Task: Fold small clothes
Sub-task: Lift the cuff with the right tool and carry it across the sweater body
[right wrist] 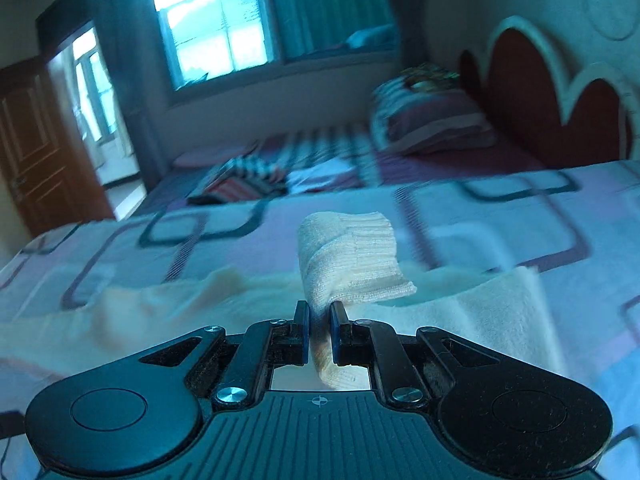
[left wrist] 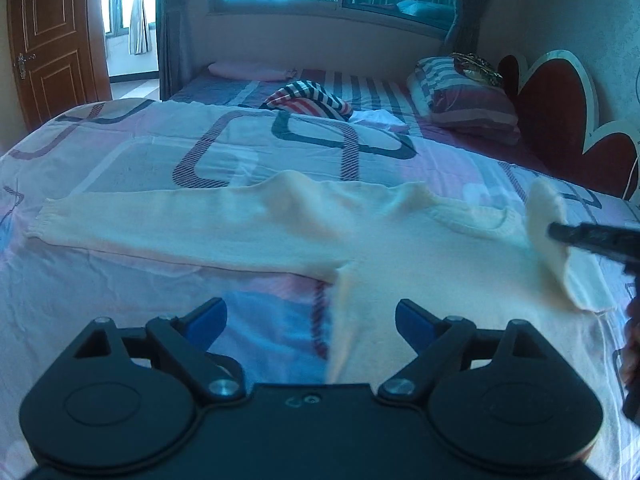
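A cream knit sweater [left wrist: 400,248] lies spread on the bed, its left sleeve [left wrist: 160,224] stretched out flat to the left. My left gripper [left wrist: 311,320] is open and empty, hovering over the sweater's lower body edge. My right gripper [right wrist: 319,312] is shut on the sweater's right sleeve cuff [right wrist: 352,256] and holds it lifted above the sweater's body; it also shows in the left wrist view [left wrist: 556,231] at the far right, with the raised sleeve [left wrist: 544,216] folded over it.
The bed carries a patterned quilt [left wrist: 200,148]. A striped garment [left wrist: 308,98] and white cloth [left wrist: 378,118] lie further back. Striped pillows [left wrist: 464,92] sit by the red headboard [left wrist: 560,112]. A wooden door [left wrist: 52,36] stands at the left.
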Action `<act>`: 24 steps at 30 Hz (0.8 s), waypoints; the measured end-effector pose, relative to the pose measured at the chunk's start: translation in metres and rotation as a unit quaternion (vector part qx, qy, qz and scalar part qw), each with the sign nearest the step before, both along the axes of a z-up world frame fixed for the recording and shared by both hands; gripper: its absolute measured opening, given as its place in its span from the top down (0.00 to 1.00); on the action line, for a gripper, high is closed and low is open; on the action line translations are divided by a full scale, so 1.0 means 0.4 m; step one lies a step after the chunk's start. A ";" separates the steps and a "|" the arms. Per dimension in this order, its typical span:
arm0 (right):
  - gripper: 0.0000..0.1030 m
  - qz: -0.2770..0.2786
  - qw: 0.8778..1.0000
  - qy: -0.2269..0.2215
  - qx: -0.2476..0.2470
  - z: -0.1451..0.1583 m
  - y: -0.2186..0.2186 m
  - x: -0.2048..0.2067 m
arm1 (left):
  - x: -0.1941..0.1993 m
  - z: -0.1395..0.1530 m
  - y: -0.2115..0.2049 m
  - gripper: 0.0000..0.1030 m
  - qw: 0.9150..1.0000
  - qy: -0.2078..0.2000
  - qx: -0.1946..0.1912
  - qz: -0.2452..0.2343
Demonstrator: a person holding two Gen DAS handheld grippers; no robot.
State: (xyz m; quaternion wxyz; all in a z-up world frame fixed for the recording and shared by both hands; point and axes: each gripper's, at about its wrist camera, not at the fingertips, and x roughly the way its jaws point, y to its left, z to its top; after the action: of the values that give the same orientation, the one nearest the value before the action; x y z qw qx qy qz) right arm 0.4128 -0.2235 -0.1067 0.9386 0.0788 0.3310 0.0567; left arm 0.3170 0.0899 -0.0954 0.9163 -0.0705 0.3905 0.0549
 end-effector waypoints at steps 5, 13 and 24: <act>0.89 0.035 0.998 0.053 0.014 -0.084 0.129 0.027 | 0.030 -0.023 0.050 0.12 1.000 0.004 -0.025 -0.005; 0.51 0.004 1.000 0.023 -0.019 -0.049 0.095 -0.059 | 0.095 -0.059 -0.006 0.13 0.993 0.014 -0.096 -0.064; 0.50 -0.101 0.991 0.051 -0.064 -0.101 -0.191 -0.141 | 0.220 -0.147 -0.326 0.14 0.986 0.047 -0.045 -0.150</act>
State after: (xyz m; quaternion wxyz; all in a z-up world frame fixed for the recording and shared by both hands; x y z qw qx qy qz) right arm 0.3562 -0.2997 -0.1472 0.9244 0.0546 0.3719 -0.0642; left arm 0.4050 -0.0407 -0.1540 0.8905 -0.0498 0.4416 -0.0980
